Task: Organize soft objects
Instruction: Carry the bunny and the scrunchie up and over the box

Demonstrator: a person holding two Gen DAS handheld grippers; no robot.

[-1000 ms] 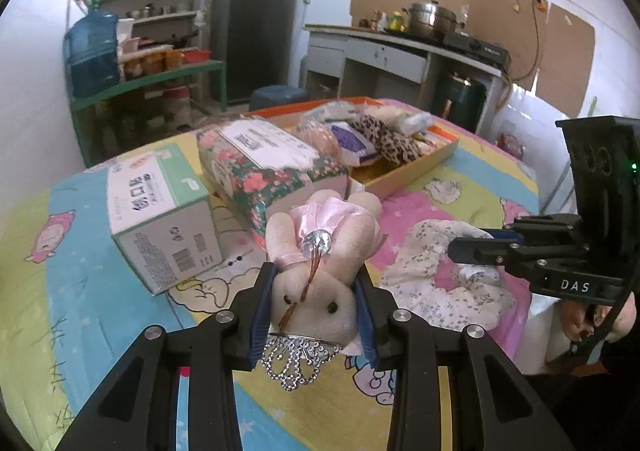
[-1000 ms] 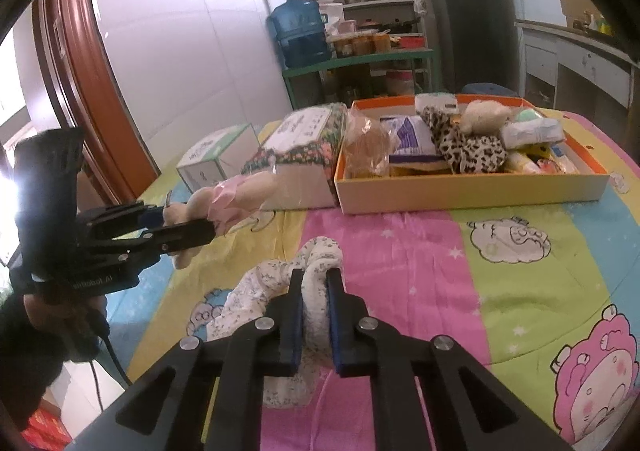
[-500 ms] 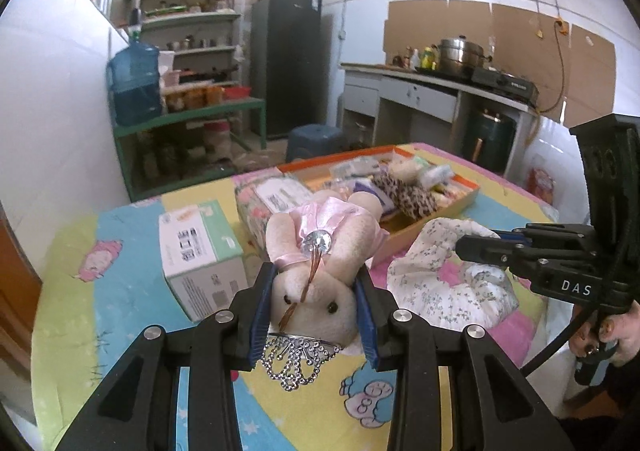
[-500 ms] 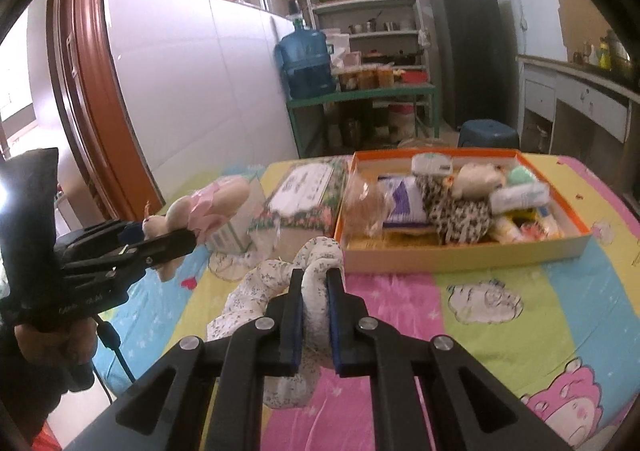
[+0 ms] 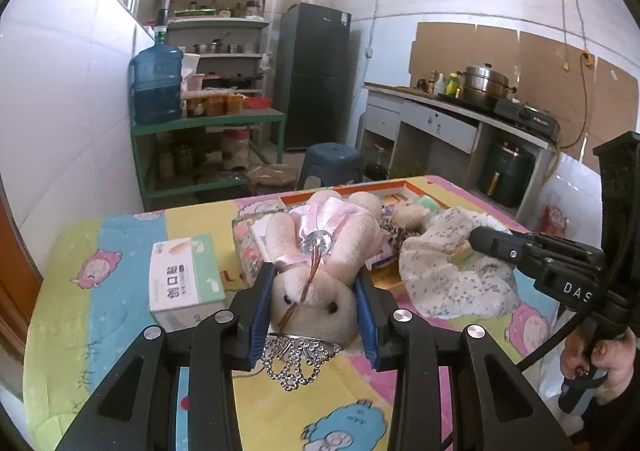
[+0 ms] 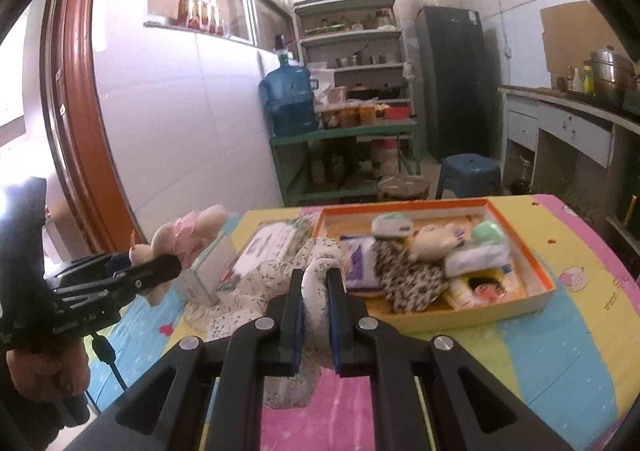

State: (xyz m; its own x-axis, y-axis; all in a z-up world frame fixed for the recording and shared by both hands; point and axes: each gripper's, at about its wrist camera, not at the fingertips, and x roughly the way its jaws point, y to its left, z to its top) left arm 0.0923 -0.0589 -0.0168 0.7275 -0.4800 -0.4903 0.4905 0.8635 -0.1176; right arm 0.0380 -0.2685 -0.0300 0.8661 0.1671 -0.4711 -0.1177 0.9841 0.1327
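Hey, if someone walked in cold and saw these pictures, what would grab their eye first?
Probably the plush bunny in a pink dress, squeezed by the head in the left claw above the bright cartoon tablecloth. Next, the floral cloth pinched in the right claw, in front of the orange tray crammed with soft things.

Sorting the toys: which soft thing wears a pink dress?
The cream plush bunny clamped in the left gripper; the white floral cloth in the right gripper has none.
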